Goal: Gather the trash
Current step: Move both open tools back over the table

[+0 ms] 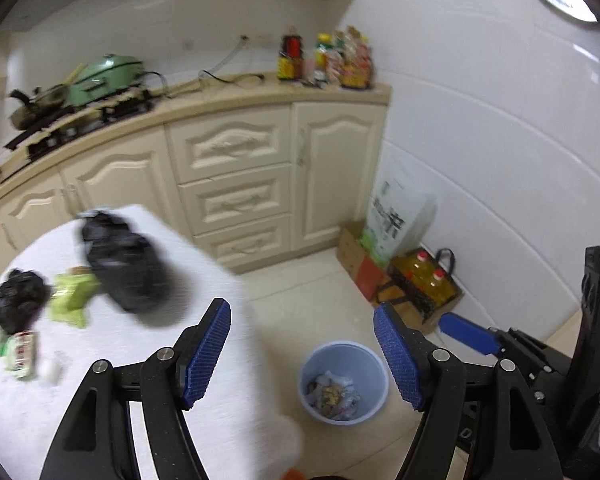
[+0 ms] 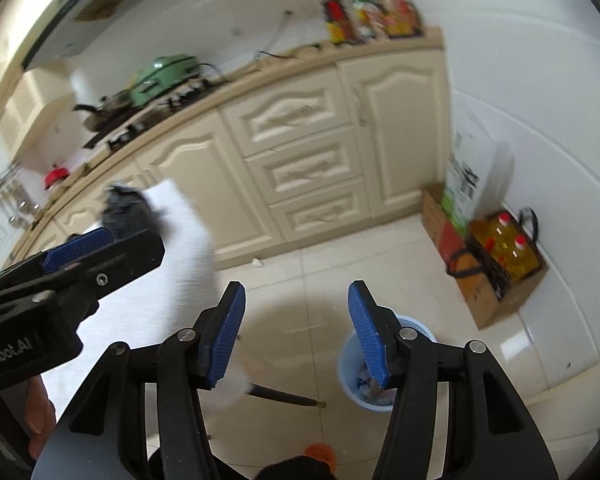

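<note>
While both my grippers hang apart and empty, left gripper (image 1: 302, 354) and right gripper (image 2: 296, 334) frame the blue bin (image 1: 342, 382) at lower centre; black bag (image 1: 124, 268) and green wrapper (image 1: 70, 294) lie on the white table (image 1: 120, 360) at left

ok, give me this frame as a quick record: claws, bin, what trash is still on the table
left claw: open, empty
right claw: open, empty
bin: light blue, on floor beside table, trash inside
table: white cloth cover
trash on table: large black bag, small black bag, green wrapper, small carton
image: motion blur
</note>
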{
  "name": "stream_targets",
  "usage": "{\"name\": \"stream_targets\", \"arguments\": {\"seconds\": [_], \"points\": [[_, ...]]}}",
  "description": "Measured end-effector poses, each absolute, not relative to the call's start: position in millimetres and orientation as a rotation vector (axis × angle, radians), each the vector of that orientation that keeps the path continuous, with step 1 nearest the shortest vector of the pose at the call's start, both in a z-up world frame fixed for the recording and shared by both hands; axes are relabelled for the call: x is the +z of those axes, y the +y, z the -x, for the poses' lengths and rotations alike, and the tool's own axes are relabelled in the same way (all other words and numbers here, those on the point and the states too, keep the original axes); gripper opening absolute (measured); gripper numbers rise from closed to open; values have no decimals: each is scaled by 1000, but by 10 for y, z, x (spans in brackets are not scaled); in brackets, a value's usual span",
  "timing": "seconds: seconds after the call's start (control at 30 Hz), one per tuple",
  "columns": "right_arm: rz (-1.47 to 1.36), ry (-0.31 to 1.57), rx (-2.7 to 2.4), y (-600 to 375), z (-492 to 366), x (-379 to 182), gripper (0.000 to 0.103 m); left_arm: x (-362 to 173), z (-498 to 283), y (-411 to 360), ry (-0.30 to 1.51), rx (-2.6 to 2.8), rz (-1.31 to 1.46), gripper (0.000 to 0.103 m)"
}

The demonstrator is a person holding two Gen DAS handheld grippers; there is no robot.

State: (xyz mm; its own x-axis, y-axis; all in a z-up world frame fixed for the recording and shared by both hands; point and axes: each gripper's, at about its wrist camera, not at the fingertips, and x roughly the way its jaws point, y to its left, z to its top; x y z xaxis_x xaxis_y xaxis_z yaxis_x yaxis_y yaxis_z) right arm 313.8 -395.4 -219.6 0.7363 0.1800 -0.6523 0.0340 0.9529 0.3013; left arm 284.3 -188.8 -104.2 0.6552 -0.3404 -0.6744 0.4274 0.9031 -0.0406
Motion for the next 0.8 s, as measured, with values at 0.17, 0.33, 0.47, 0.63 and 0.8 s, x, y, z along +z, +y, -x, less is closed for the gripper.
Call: {"name": "stream_targets", "arguments": {"seconds": [0.17,0.33,0.47,0.63,0.8], "points": [[-225,722,166,-3262,-3194,-1989,58,-906,-2720,-1014,699,-339,-91,78],[-158,737,260,-2565,-3368,-1953,60,-952,-2779,-22,711,-189,-54,80],[-122,757,305,-2193,-3514,-2000,60,-1134,-2963,649,780,-89,-12,80],[-83,775,333,-1839,-3691,-2040,61,-1387,-3162,1219,880,-11,63,80],[-59,782,338,-1674,-3866,-2060,61,-1564,-3393,1387,951,-11,110,80]]}}
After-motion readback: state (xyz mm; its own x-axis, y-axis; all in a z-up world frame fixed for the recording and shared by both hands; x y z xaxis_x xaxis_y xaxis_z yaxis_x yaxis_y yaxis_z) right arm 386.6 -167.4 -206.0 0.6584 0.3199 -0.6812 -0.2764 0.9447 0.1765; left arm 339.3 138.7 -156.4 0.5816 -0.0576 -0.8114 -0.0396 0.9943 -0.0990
